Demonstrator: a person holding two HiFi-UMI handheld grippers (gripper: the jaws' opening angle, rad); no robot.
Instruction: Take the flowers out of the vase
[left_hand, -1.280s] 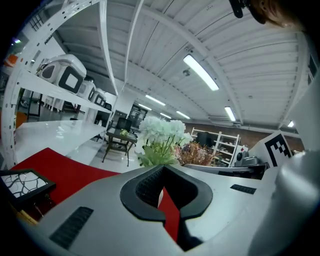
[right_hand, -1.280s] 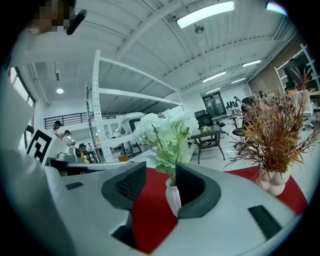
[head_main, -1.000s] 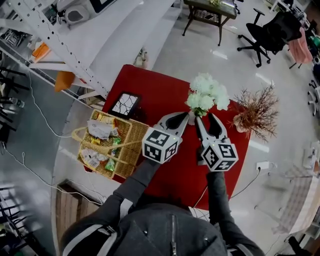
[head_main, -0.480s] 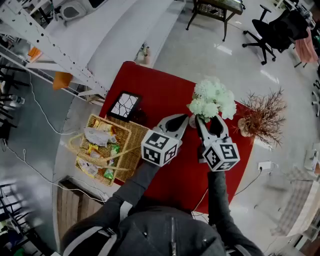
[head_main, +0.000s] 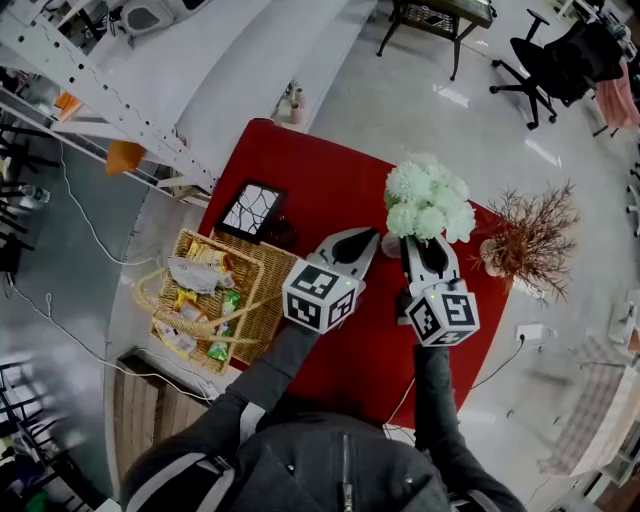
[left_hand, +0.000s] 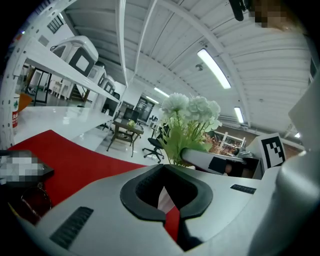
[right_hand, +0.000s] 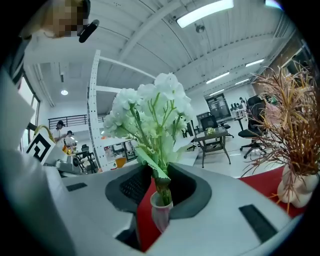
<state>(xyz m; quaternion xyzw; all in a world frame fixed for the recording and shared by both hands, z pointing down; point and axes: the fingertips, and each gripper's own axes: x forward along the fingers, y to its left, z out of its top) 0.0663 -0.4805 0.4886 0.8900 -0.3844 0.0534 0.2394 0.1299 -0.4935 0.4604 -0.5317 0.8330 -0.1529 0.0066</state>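
The counter wears matt red cloth. On its left, the basket is woven wicker — rough and straw-coloured. The vase looks smooth and faintly glossy, the flowers like soft fabric. The far floor shines — polished.

Red worktop. Directly on it stand a wicker basket at the near left edge, a dark frame far left, a vase of flowers at centre, and a pot of dried twigs at the right edge.
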